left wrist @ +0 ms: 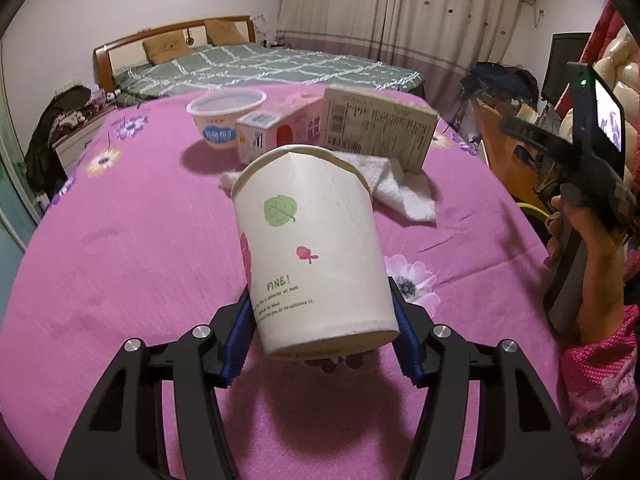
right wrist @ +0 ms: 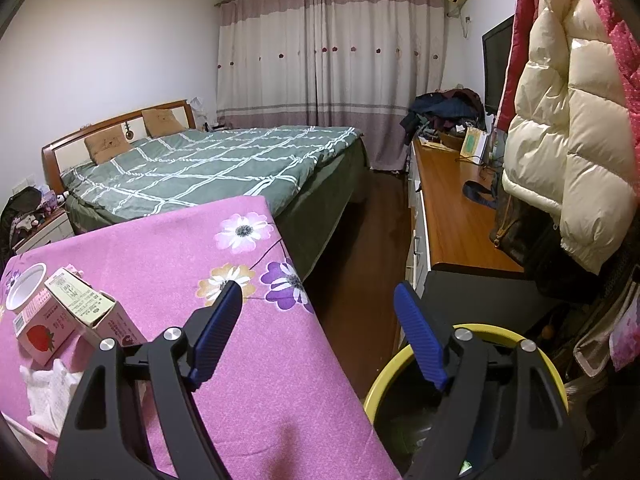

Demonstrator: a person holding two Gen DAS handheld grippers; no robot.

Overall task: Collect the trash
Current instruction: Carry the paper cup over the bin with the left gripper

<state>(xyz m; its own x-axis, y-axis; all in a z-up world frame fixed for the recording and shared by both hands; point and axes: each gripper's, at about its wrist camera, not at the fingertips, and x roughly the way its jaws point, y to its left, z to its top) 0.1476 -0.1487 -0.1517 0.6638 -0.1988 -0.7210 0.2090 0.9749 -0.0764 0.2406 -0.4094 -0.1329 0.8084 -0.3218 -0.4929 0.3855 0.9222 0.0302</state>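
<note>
A white paper cup [left wrist: 312,248] with a green leaf print and the word FINE hangs tilted just above the pink flowered tablecloth [left wrist: 120,240]. My left gripper [left wrist: 320,292] is shut on it, its blue pads pressing both sides near the base. Behind the cup lie a white tissue [left wrist: 400,188], a brown box [left wrist: 376,128], a small strawberry carton [left wrist: 276,132] and a yogurt tub [left wrist: 226,120]. My right gripper [right wrist: 316,288] stands open with nothing between its fingers, over the table's right edge. A yellow-rimmed bin [right wrist: 400,364] stands on the floor below it.
A person's hand [left wrist: 576,232] in a pink sleeve holds the right gripper's handle at the table's right side. A green bed [right wrist: 224,164] lies beyond the table. A wooden desk [right wrist: 452,208] and hanging coats [right wrist: 568,140] line the right wall.
</note>
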